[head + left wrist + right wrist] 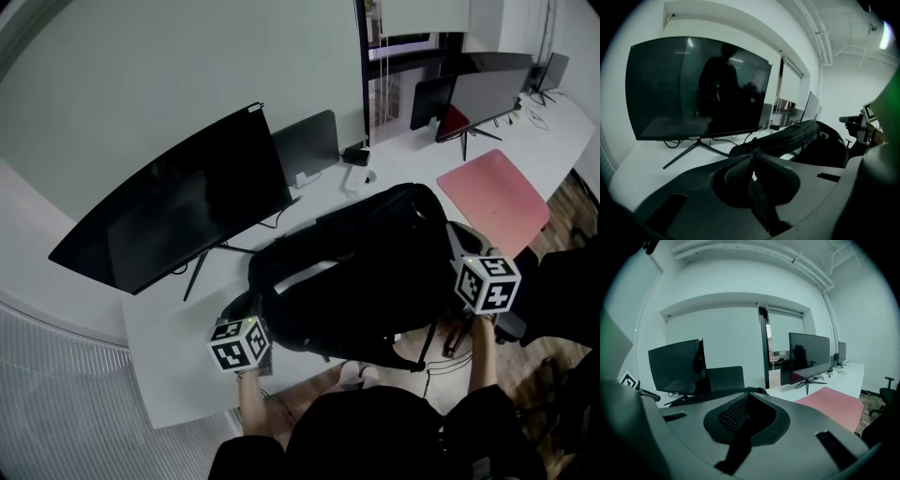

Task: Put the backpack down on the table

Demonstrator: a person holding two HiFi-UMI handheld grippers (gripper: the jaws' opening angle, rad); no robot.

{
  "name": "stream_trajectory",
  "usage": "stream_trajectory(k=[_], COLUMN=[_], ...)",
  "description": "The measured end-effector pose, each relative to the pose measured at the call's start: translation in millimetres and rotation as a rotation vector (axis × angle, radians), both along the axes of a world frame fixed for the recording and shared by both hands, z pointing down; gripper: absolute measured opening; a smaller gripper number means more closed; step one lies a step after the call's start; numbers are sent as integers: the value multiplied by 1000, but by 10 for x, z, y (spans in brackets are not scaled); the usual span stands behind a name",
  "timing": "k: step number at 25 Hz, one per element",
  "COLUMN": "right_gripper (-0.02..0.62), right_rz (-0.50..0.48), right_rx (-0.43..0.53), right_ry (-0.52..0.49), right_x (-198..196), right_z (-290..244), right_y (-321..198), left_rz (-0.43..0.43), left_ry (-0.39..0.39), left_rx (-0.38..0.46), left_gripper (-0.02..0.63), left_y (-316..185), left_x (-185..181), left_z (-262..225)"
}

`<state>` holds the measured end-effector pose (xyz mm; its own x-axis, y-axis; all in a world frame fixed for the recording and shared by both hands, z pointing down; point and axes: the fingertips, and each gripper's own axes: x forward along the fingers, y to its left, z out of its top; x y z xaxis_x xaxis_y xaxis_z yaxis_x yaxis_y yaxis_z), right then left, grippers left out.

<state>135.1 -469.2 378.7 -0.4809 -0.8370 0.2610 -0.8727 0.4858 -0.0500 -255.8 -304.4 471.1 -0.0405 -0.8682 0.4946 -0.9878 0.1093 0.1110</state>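
Bare table [164,342] lies open left of the backpack [356,272]; the monitor [187,206] blocks behind.

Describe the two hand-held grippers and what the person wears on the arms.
The left hand-held gripper and the right hand-held gripper share a grey moulded shell with slot cut-outs and dark mesh-textured pads. Each carries a white cube, the left cube and the right cube, printed with black square markers. The person wears a dark top; the forearms are bare.
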Motion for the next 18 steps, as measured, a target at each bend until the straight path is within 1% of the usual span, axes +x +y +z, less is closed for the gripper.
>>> stream_trajectory(k=[5, 10, 13, 18], right_gripper=[14, 14, 13, 12], right_rz=[-27, -35, -40, -53], right_rx=[62, 135, 177, 219], right_ry=[-102, -172, -185, -177], right_x=[-12, 6, 5, -16], right_z=[-141, -302, -384, -410], right_y=[149, 273, 356, 448], left_rz=[52, 76, 77, 69], left_ry=[-29, -94, -127, -164], left_rx=[133, 236, 281, 326], left_gripper=[18, 15, 15, 15], left_y=[24, 91, 142, 188], left_x=[110, 162, 177, 195], left_z=[-399, -727, -861, -994])
